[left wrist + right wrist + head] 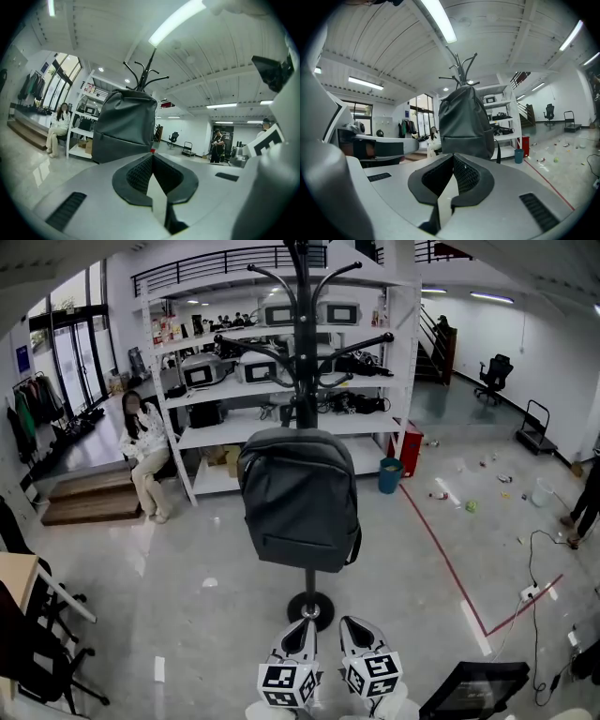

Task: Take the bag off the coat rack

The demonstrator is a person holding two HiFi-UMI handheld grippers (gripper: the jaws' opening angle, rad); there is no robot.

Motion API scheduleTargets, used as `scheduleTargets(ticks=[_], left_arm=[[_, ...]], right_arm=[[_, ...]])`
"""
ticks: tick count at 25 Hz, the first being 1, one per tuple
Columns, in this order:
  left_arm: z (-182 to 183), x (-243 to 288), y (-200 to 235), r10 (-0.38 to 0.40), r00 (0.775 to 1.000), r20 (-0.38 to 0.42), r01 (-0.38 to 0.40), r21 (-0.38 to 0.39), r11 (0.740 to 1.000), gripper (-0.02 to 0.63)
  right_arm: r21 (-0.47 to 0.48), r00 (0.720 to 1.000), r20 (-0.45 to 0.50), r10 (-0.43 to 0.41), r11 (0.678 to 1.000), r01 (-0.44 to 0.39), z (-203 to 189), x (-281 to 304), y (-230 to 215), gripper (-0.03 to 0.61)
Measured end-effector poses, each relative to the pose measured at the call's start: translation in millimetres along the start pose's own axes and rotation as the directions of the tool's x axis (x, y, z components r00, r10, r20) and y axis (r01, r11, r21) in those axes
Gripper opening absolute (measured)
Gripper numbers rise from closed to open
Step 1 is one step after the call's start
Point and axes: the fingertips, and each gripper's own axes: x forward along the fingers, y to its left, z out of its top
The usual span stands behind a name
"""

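A dark grey backpack (298,498) hangs on a black coat rack (302,352) that stands on a round base (310,607) on the floor. Both grippers sit low in front of the rack, side by side and well short of the bag. My left gripper (302,626) is shut with nothing in it; in its own view the backpack (125,125) hangs ahead beyond the closed left gripper (151,157). My right gripper (349,624) is also shut and empty, with the backpack (465,123) ahead of the right gripper (453,158).
A white shelving unit (281,381) with equipment stands behind the rack. A person (145,457) sits at its left. A blue bin (390,475) and red floor tape (450,563) lie to the right. A black chair (473,692) is at the lower right, a desk (23,582) at the left.
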Motion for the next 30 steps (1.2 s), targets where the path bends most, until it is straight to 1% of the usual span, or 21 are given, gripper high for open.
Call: scheduleTargets(ticks=[6, 17, 26, 30], left_arm=[[5, 17, 19, -0.010, 1.000, -0.005, 0.010, 0.000, 1.000, -0.006], [28, 55, 57, -0.024, 1.000, 0.010, 0.024, 0.008, 1.000, -0.006], [36, 84, 72, -0.071, 0.997, 0.001, 0.071, 0.002, 0.997, -0.006], [35, 97, 76, -0.094, 0.996, -0.004, 0.094, 0.002, 0.996, -0.006]], right_arm=[[0.003, 1.000, 0.005, -0.005, 1.000, 0.005, 5, 28, 0, 0.011], [-0.022, 1.000, 0.016, -0.011, 1.000, 0.012, 25, 85, -1, 0.011], [-0.018, 0.999, 0.019, -0.036, 0.999, 0.036, 33, 115, -5, 0.011], [-0.012, 0.998, 0.036, -0.051, 0.999, 0.051, 38, 124, -7, 0.011]])
